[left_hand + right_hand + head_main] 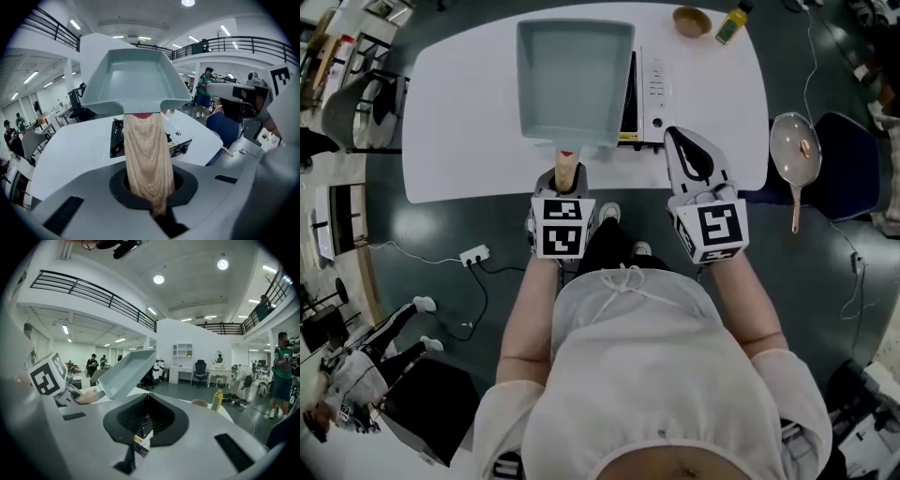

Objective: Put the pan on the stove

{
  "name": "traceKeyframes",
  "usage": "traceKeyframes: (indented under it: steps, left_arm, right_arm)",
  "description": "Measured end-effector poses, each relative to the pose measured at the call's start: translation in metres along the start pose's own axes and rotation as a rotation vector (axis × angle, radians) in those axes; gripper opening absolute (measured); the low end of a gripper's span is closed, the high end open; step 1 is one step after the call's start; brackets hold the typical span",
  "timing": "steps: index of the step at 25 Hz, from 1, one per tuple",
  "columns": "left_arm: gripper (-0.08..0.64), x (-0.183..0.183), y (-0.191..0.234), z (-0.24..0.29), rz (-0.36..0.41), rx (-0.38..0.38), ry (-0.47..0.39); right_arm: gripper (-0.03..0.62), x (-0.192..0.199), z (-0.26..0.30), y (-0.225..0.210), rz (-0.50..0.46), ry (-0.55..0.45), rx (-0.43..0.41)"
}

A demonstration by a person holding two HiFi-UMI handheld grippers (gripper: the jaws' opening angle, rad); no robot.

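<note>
Over the stove [652, 94], the pan [574, 80] points its handle [567, 174] toward the person [647, 375].

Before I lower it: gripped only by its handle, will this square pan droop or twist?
Probably nose-heavy: the pan reaches well beyond the left gripper, which is shut on the wooden handle alone, so it may sag. The handle looks broad and flat, so twisting seems less likely. The body looks rigid.

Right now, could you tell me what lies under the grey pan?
The stove, on the white table. Only its right side shows in the head view; the pan covers the rest.
</note>
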State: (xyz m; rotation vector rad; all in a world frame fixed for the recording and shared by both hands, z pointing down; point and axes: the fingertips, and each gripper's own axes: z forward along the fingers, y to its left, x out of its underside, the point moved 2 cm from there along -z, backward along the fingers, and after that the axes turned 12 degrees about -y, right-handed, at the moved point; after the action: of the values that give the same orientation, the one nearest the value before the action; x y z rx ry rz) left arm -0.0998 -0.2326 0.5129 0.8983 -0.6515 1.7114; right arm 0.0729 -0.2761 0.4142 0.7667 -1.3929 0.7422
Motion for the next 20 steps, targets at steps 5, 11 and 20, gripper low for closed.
traceKeyframes:
  steps: [5,11,20]
  left_arm:
    - [0.031,0.019,0.000,0.034,-0.070,0.029,0.155]
    - [0.031,0.036,0.000,0.056,-0.117,0.042,0.303]
    - [0.031,0.043,0.003,0.080,-0.172,0.055,0.397]
  right_arm:
    - [0.006,0.026,0.015,-0.012,0.025,0.060,0.011]
    - [0.006,0.048,0.028,-0.022,0.069,0.110,0.023]
    - [0.006,0.064,0.044,-0.038,0.105,0.137,0.027]
